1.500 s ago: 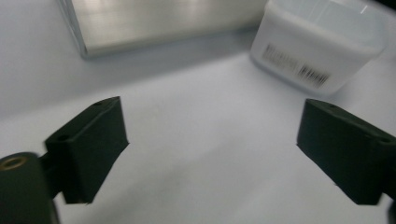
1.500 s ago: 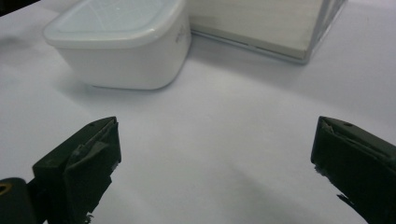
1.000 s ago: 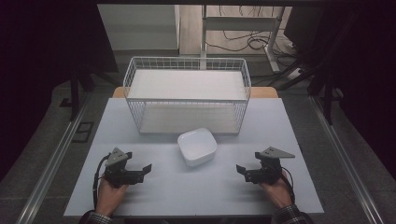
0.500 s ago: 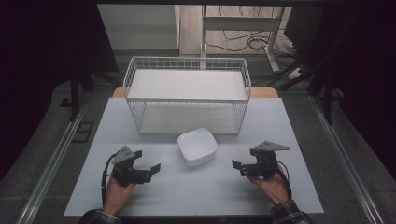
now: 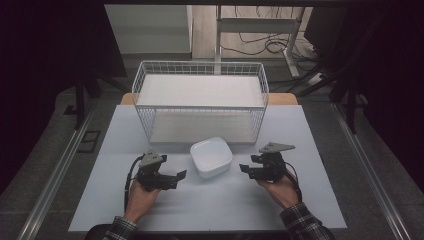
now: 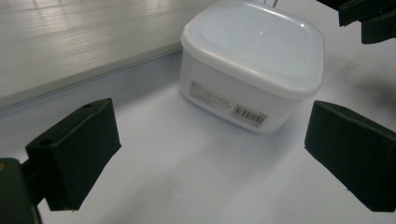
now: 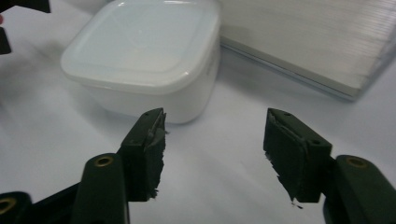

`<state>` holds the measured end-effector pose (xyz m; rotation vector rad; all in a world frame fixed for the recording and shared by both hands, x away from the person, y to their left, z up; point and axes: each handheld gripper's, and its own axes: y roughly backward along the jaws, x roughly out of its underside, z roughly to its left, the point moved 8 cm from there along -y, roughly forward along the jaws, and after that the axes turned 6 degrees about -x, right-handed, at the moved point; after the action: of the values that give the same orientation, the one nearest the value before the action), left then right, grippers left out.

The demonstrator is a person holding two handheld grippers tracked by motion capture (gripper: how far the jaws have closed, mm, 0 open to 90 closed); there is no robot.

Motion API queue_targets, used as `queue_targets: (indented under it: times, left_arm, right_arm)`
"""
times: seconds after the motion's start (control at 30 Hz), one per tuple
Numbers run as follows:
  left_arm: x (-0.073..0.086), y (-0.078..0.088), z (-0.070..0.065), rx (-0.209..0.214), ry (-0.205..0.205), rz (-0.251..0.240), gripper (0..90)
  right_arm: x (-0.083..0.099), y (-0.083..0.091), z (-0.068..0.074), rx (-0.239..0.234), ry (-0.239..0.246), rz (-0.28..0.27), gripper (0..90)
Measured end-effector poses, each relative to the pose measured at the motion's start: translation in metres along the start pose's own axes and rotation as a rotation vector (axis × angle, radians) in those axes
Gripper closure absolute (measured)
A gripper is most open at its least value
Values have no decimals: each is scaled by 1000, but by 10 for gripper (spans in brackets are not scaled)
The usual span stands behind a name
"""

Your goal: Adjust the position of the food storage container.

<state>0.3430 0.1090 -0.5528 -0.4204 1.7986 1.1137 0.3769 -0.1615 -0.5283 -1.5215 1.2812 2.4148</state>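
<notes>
Both tongs neared the container (image 5: 211, 157); right tongs (image 7: 212, 140) half-closing, empty.

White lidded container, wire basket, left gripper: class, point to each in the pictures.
white lidded container (image 5: 211, 156), high view, middle of its lid
wire basket (image 5: 200, 106), high view, front top rim
left gripper (image 5: 181, 175), high view, between its fingertips

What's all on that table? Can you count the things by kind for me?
White lidded container: 1
White wire basket: 1
Handheld black grippers: 2, the left gripper and the right gripper, both with nothing between their jaws
Total: 4
</notes>
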Motion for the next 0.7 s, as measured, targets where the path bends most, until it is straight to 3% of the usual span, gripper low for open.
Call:
queue_targets:
  times: [0.17,0.47,0.57,0.7]
  left_arm:
    - [-4,-1,-3,2,-24,-11,26]
    - [-3,6,-4,4,-25,-19,28]
    - [-1,2,-3,-3,-27,4,28]
    - [2,-9,5,-57,-10,64,33]
  right_arm:
    - [-8,-10,7,-18,31,6,387]
    - [-12,-12,10,-16,58,11,430]
    - [-9,-13,7,-9,62,22,451]
    - [-11,-16,2,5,62,20,525]
